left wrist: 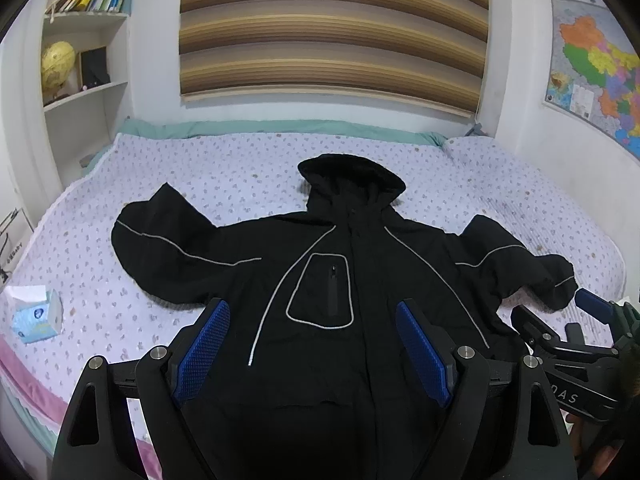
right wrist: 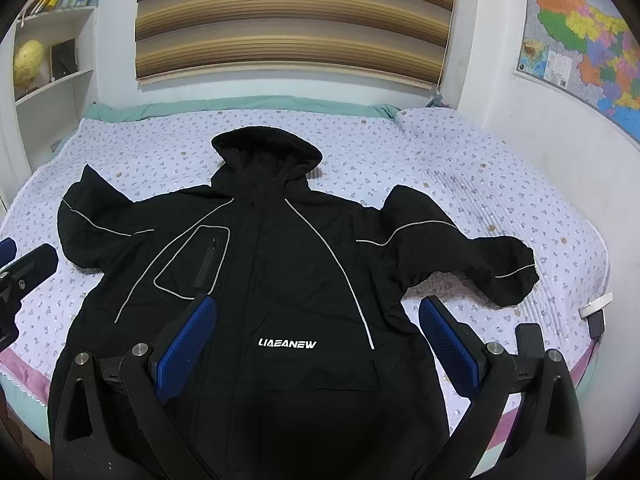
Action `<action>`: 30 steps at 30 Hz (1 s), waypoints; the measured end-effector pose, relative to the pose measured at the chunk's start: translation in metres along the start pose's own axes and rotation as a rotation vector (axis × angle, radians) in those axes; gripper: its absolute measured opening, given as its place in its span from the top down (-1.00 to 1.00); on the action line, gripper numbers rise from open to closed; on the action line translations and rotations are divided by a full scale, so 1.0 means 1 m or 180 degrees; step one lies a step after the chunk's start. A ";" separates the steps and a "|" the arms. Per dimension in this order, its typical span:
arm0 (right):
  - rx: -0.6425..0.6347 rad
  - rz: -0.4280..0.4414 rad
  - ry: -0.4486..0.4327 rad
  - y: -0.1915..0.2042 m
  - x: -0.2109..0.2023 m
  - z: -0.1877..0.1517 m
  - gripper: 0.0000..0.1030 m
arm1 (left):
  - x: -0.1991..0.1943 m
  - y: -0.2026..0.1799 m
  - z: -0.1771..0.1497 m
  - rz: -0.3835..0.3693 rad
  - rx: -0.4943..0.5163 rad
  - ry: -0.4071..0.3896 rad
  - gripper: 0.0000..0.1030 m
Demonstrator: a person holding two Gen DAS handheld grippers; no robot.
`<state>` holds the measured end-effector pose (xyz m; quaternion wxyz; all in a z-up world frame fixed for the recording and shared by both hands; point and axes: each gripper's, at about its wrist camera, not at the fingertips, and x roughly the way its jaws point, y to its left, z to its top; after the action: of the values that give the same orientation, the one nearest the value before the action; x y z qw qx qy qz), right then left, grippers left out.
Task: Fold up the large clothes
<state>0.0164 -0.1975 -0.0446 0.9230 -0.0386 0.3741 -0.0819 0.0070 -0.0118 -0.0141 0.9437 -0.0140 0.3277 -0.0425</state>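
Inspecting: a black hooded jacket (left wrist: 352,280) laid front-up on a bed (left wrist: 240,168), checked from both wrist views.
Jacket position: spread across the middle of the bed, hood (left wrist: 352,176) toward the far wall, hem toward me and running under both my grippers out of view.
Jacket front: closed down the centre; grey piping runs from the collar over each shoulder; a piped chest pocket (left wrist: 324,288) with a zip sits left of centre; white lettering (right wrist: 287,344) shows low on the panel right of the centre line.
Sleeves: both thrown outward. The sleeve on the left of the views (left wrist: 160,236) is bent, its end doubled back; the sleeve on the right of the views (right wrist: 460,244) lies bent with its cuff toward the bed's right edge.
Left gripper (left wrist: 312,348): my jaws are spread wide, nothing between the blue pads (left wrist: 202,352); they stand over the lower chest of the jacket. Contact with the cloth cannot be told.
Right gripper (right wrist: 316,348): jaws likewise spread wide and holding nothing, over the jacket's lower right panel; one pad is over cloth, the other over the bedspread just beside the jacket's edge.
Bed covering: pale lilac quilt with a small print.
Other items: a tissue pack (left wrist: 36,312) on the bed's left edge, well apart from the jacket; a striped blind (left wrist: 336,28) behind the bed; a shelf with books and a globe (left wrist: 58,66); a wall map (left wrist: 596,68).
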 end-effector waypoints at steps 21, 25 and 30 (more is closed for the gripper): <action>0.0097 -0.0023 0.0032 -0.013 0.010 -0.002 -0.98 | 0.017 -0.016 0.002 -0.0001 0.0010 0.0093 -0.67; 0.0183 -0.0005 0.0068 -0.032 0.018 -0.002 -0.98 | 0.020 -0.030 0.010 -0.0068 0.0021 0.0096 -0.67; 0.0337 -0.0051 0.0031 -0.062 0.023 0.003 -0.98 | 0.015 -0.058 0.024 -0.0123 0.0140 -0.0033 -0.67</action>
<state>0.0272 -0.2627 -0.0494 0.9212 0.0077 0.3734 -0.1091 0.0296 -0.0706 -0.0019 0.9445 0.0003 0.3214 -0.0678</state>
